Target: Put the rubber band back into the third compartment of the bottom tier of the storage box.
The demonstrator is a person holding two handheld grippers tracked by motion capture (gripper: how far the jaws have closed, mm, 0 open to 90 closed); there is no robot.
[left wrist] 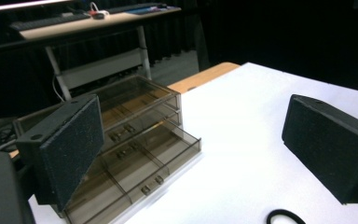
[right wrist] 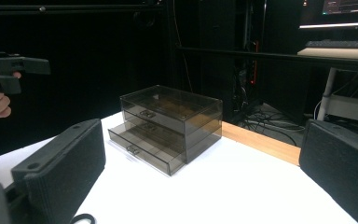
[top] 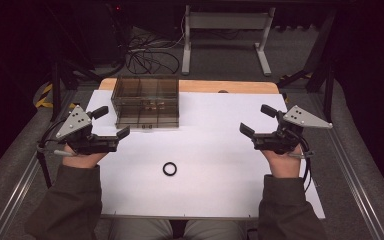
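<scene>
A smoky clear drawer box stands at the back left of the white table; its bottom drawer is pulled out a little. A small black ring lies flat near the table's middle front. My left gripper hovers at the left, open and empty, just left of the box. My right gripper hovers at the right, open and empty. The box sits ahead in the right gripper view, with the ring low between the jaws. The ring also peeks in at the left gripper view's bottom edge.
A wooden strip runs along the table's far edge. Beyond it stand a white desk frame and loose cables on the floor. Metal rails flank the table on both sides.
</scene>
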